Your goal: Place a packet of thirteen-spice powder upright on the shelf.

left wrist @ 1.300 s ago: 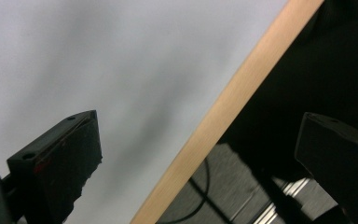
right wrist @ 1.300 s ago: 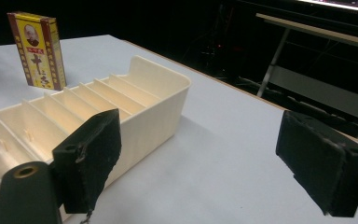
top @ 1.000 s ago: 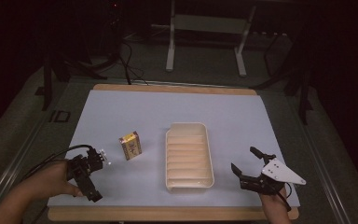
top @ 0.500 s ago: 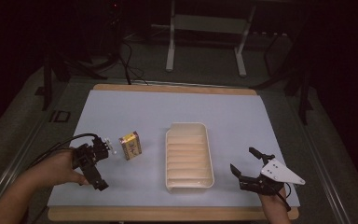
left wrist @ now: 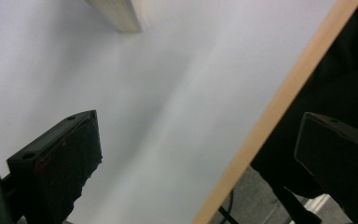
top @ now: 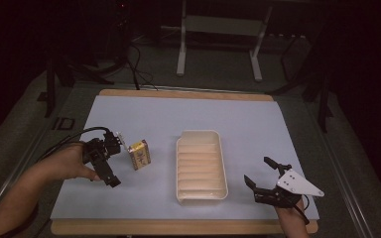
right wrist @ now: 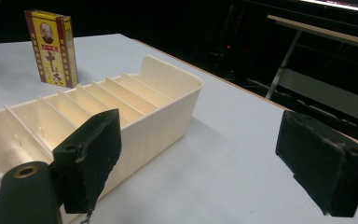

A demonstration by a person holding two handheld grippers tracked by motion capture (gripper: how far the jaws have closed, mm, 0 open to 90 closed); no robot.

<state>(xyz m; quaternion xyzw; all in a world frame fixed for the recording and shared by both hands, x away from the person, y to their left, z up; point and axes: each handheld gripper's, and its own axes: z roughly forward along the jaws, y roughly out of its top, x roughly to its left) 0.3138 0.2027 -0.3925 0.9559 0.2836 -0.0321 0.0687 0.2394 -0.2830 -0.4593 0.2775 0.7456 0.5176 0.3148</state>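
Black jaws stand apart on the left hand-held gripper, just left of the upright yellow box; the right hand-held gripper, likewise spread, waits near-right of the cream tray. Approach seems underway; closing on the box likely comes next.

Dim room all around: grey floor behind the bench, a white metal frame standing back there, black cables trailing across, darkness swallowing the walls.
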